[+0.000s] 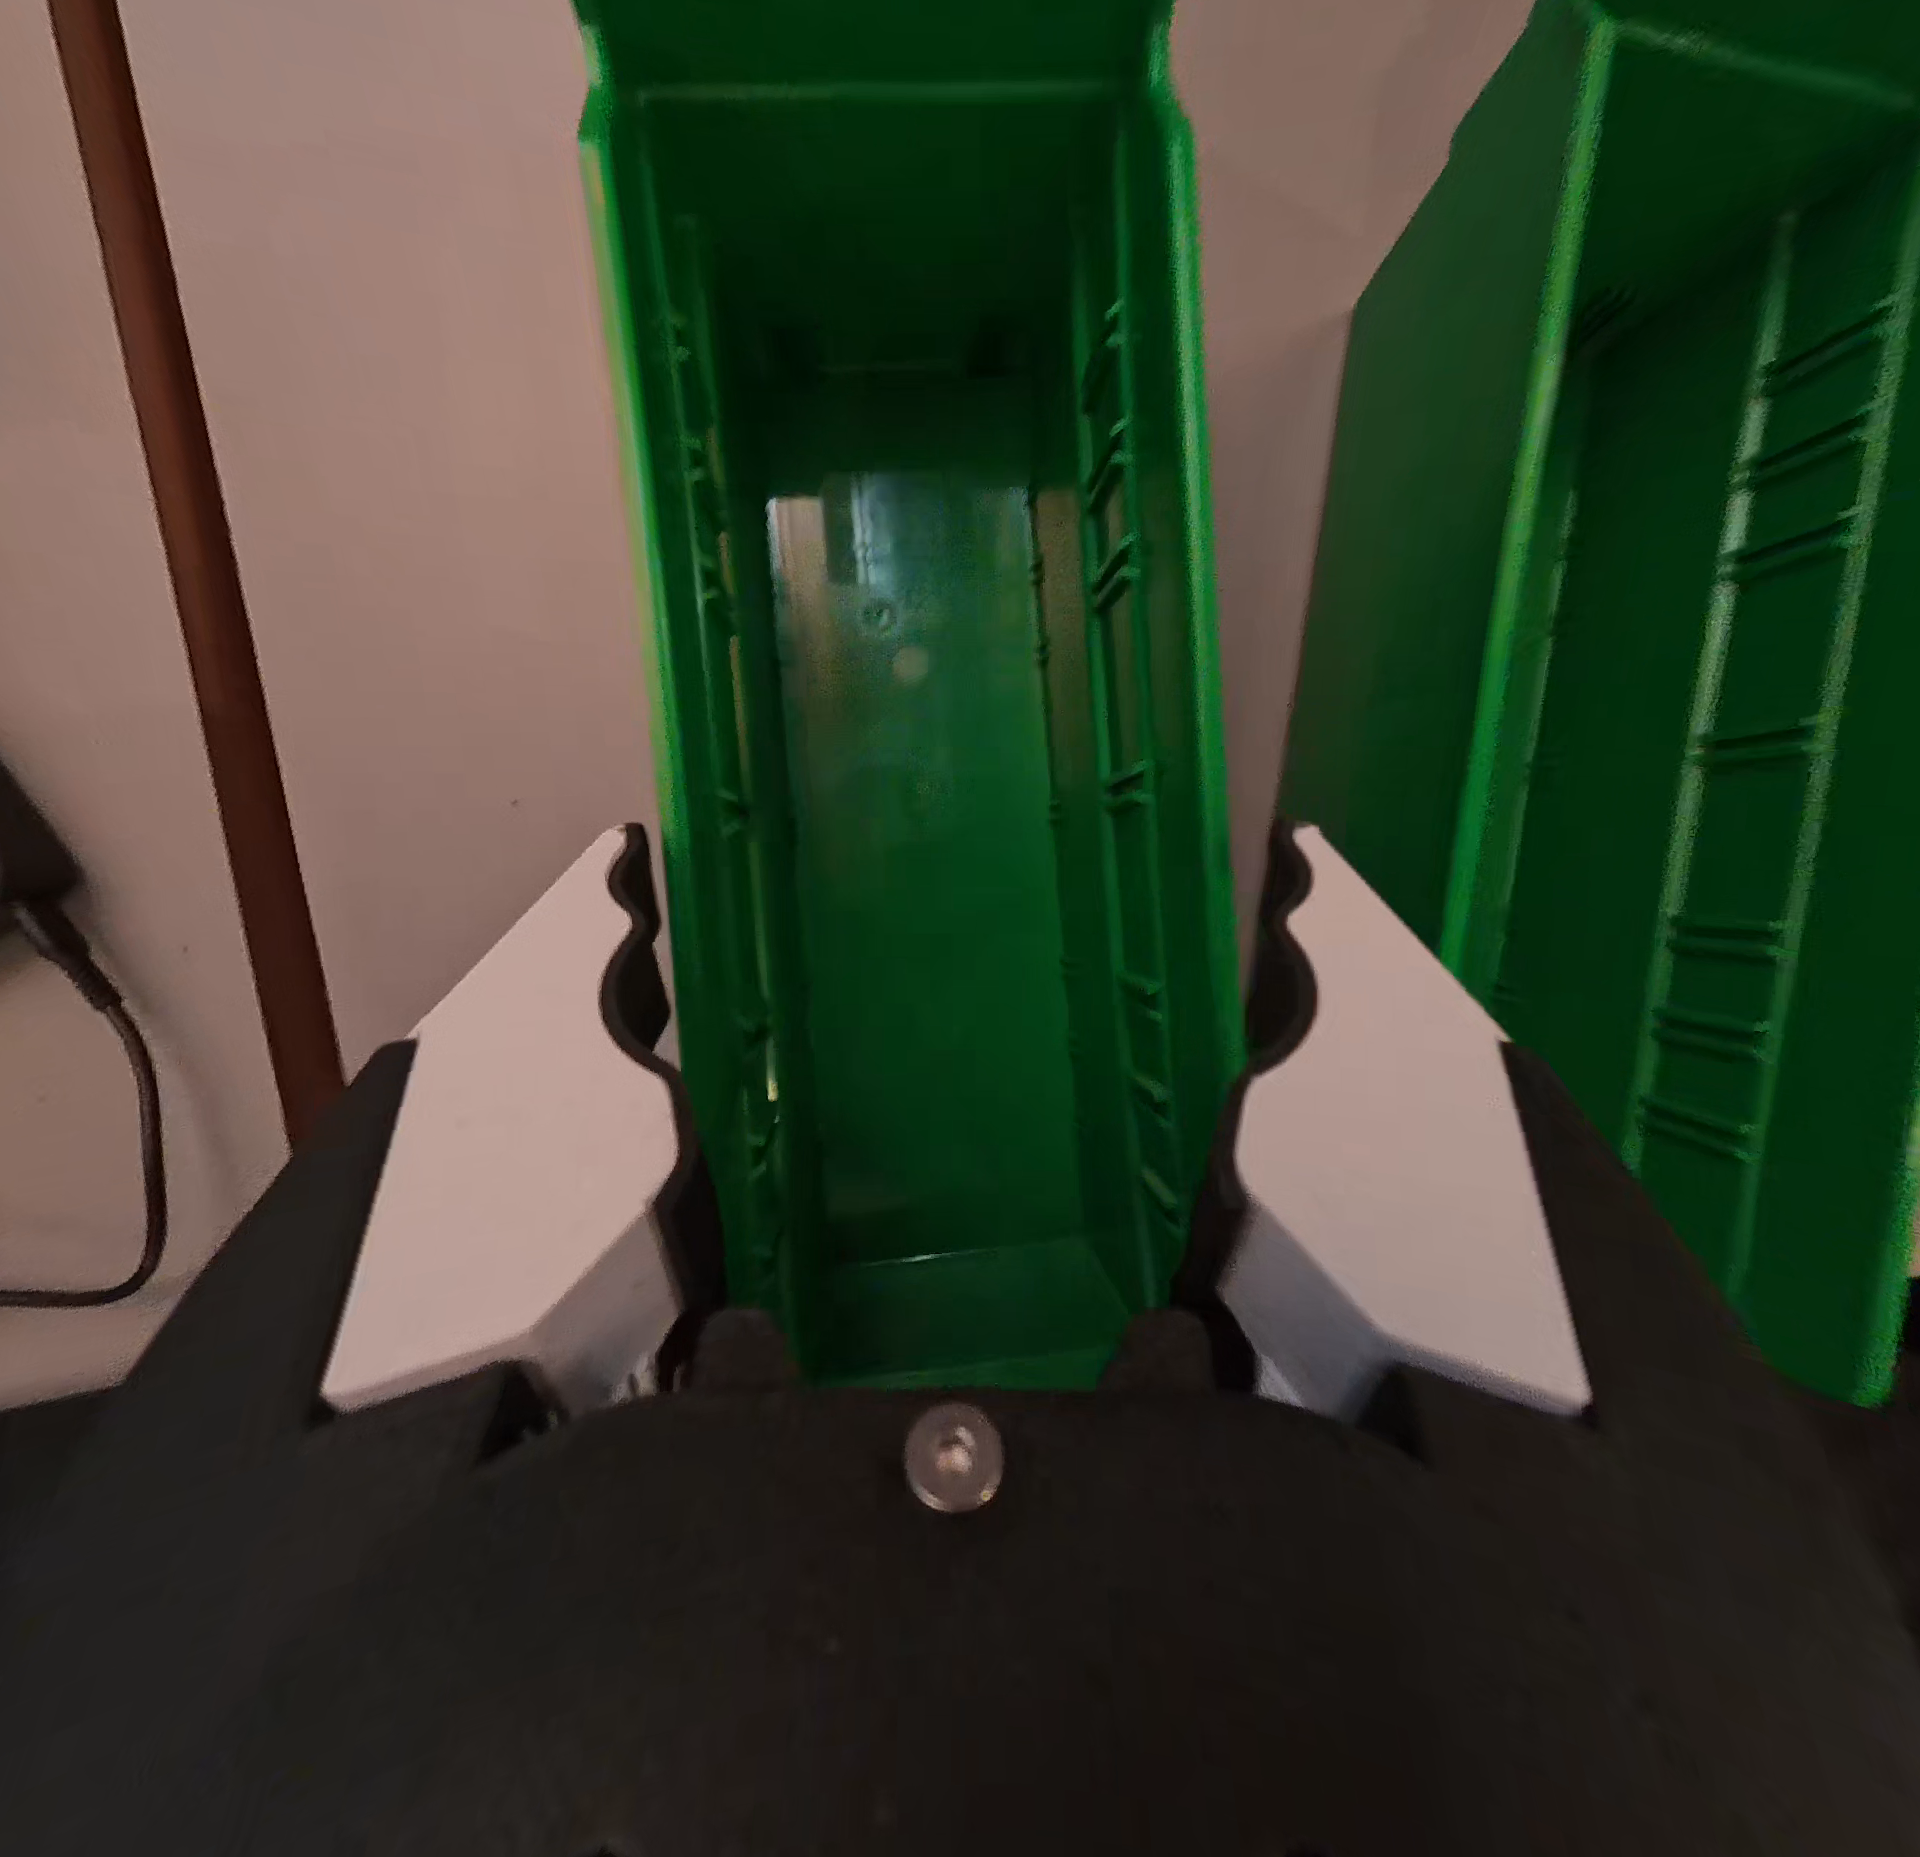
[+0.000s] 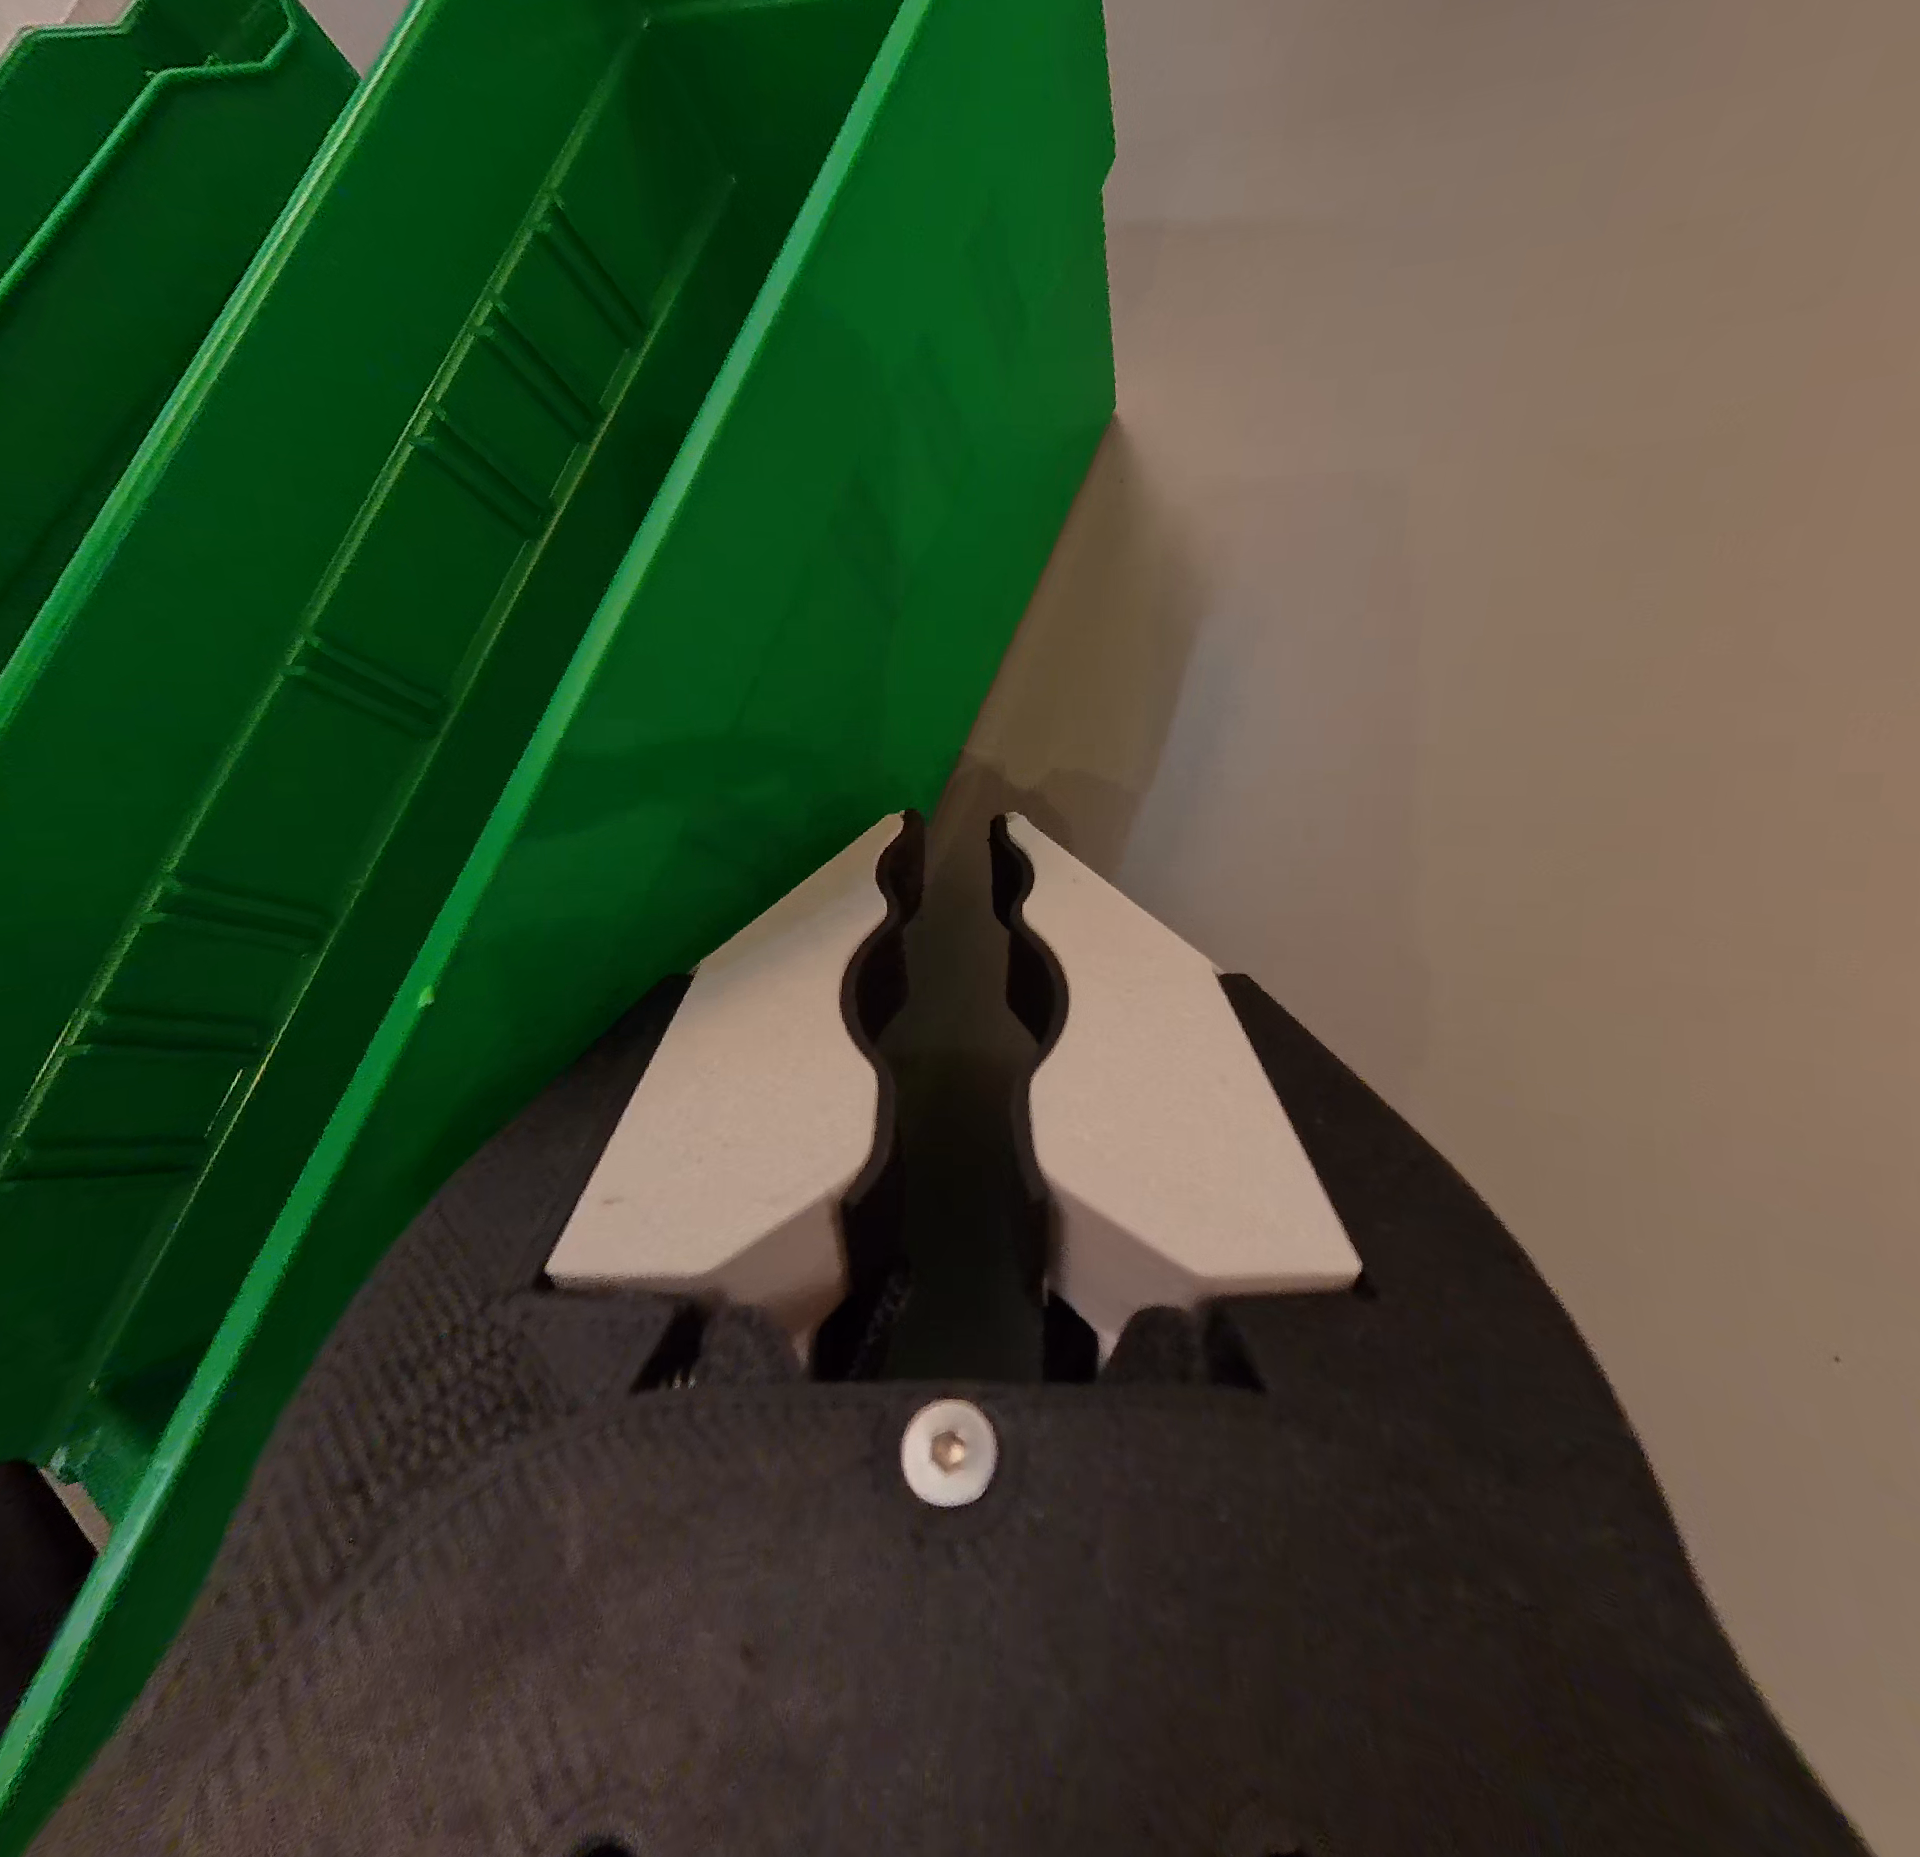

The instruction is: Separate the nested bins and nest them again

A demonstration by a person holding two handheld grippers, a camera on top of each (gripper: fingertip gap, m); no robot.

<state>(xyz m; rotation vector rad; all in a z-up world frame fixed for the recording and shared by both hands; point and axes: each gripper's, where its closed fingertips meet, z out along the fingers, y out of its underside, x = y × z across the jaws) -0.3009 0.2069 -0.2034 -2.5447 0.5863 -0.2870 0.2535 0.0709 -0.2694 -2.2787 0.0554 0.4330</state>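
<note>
Two long, narrow green plastic bins lie side by side on a pale surface, separated, open tops up. The first green bin (image 1: 935, 768) runs lengthwise straight away from the left gripper (image 1: 951, 851), its short near end between the fingers and its far end pointing toward the wall. That gripper's jaws are spread wide and clasp the bin's two long side walls. The second green bin (image 2: 582, 581) lies just to the right, near the first, its long axis roughly parallel. The right gripper (image 2: 954, 820) sits at that bin's outer right wall, jaws nearly together with only a slim gap; something dark green sits low between them, but I cannot tell whether they pinch it. A brown wooden pole (image 1: 177, 519) and a black cable (image 1: 114, 1059) stand off left.
</note>
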